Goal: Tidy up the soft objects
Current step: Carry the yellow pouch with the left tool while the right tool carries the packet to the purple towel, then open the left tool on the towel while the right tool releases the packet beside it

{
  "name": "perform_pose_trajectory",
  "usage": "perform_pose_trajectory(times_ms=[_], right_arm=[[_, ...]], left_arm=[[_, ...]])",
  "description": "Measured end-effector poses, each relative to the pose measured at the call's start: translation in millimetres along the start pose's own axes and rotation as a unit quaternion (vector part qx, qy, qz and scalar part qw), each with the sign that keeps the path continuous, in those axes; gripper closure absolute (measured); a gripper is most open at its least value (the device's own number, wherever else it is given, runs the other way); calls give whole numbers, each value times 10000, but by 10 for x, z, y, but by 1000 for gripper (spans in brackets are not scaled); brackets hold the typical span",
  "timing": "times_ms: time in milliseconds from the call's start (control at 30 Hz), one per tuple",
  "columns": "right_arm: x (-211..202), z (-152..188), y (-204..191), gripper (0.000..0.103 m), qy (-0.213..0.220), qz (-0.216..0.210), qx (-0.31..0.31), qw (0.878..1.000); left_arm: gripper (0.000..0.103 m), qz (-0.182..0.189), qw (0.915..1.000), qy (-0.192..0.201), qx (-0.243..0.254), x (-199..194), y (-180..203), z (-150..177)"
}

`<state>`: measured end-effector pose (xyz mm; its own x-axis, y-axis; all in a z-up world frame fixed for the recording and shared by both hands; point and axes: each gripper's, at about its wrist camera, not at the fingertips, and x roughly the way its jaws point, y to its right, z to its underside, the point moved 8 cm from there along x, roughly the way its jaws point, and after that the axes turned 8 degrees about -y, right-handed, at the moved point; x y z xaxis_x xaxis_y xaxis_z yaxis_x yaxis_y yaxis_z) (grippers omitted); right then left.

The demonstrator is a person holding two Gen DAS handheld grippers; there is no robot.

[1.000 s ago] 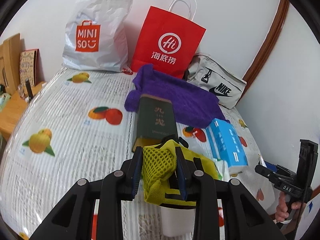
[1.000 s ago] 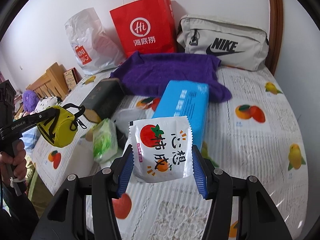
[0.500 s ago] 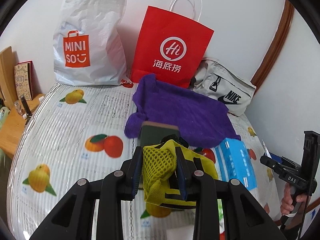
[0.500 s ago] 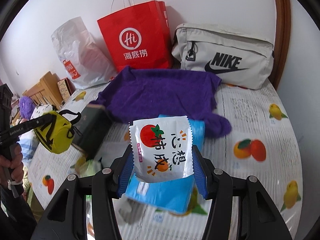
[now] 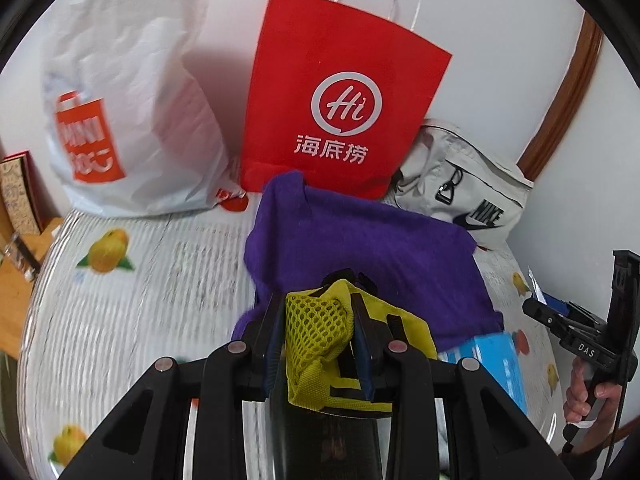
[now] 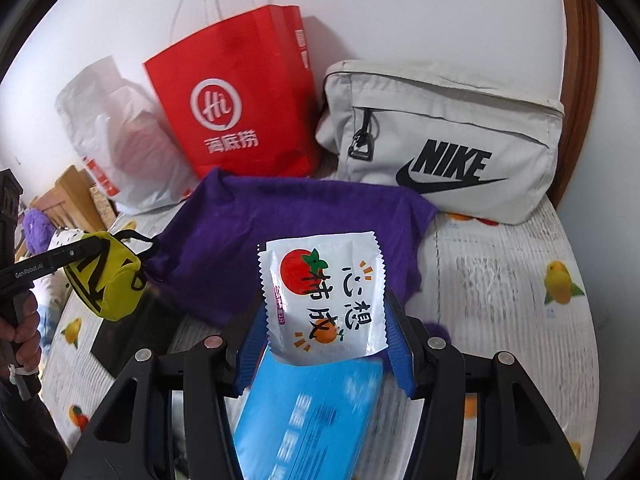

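White wall behind, brown wood trim (image 6: 578,80) curving up at far right; below, a bed (image 6: 500,280) under a white cover printed with oranges and lemons.

Along the wall, left to right: white plastic Miniso bag (image 5: 132,120), slumped; red paper Hi bag (image 5: 340,96) with white cord handles, upright; grey Nike pouch (image 6: 444,136) leaning at the wall, zip pull hanging at its left end.

In front of those, purple towel (image 6: 288,240) spread flat on the bed, far edge just short of the red bag's base. Nearer, blue tissue pack (image 6: 312,416) lying partly beyond the towel's near edge, blurred. Dark box (image 6: 132,332) to the left of the towel, mostly hidden.

Left tongs (image 5: 320,344): narrowed onto a yellow mesh pouch (image 5: 324,328), blue pads pressing the netting from both sides, black strap looped at the top, held off the bed above the towel's near left corner. Seen from the right camera as well, pouch hanging from the black fingers, a hand (image 6: 20,328) on the grip.

Right tongs (image 6: 324,336): about half open, clamped on the lower sides of a white wet-wipe packet (image 6: 324,296) printed with a persimmon and an orange, upright, raised over the towel and tissue pack.
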<state>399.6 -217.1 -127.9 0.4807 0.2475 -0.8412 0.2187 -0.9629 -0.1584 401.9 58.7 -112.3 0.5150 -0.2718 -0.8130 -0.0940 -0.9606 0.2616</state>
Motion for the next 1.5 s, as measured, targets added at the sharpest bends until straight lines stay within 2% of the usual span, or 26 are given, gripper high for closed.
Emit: perform_pose_trajectory(times_ms=[233,433,567,967,1100,1133,1167,1200,1233,1267,1500], right_arm=[[447,-169,61,49,-282,68,-86,9995],[734,-182,76,49,-562,44,-288,9980],[864,-170,113,49,-694,87,-290,9971],[1148,-199,121,49,-1022,215,-359,9939],[1176,-203,141,48,-1076,193,-258,9937],[1184,-205,151,47,-1094,173,-221,9936],[1215,-223,136,45,-1100,156,-199,9936],[1214,-226,135,40,-1106,153,-189,9936],[1212,-235,140,35,-1116,186,-183,9934],[1193,-244,144,34,-1099,253,-190,9934],[896,-265,113,25,-891,242,-111,9957]], left_arm=[[74,19,9999,-134,47,449,60,-351],[74,-135,9992,-380,16,850,48,-566],[74,-91,9989,-466,1,1033,50,-666],[72,-183,9972,-721,24,1394,18,-760],[71,-333,9960,-828,-11,1443,-20,-735],[70,-347,9960,-825,-16,1443,-22,-731],[62,-380,9955,-871,-37,1440,-34,-715],[57,-413,9950,-903,-63,1438,-40,-702],[46,-437,9950,-894,-77,1413,-60,-689],[42,-474,9951,-868,-69,1389,-73,-684],[36,-823,9927,-884,-2,1121,-64,-546]])
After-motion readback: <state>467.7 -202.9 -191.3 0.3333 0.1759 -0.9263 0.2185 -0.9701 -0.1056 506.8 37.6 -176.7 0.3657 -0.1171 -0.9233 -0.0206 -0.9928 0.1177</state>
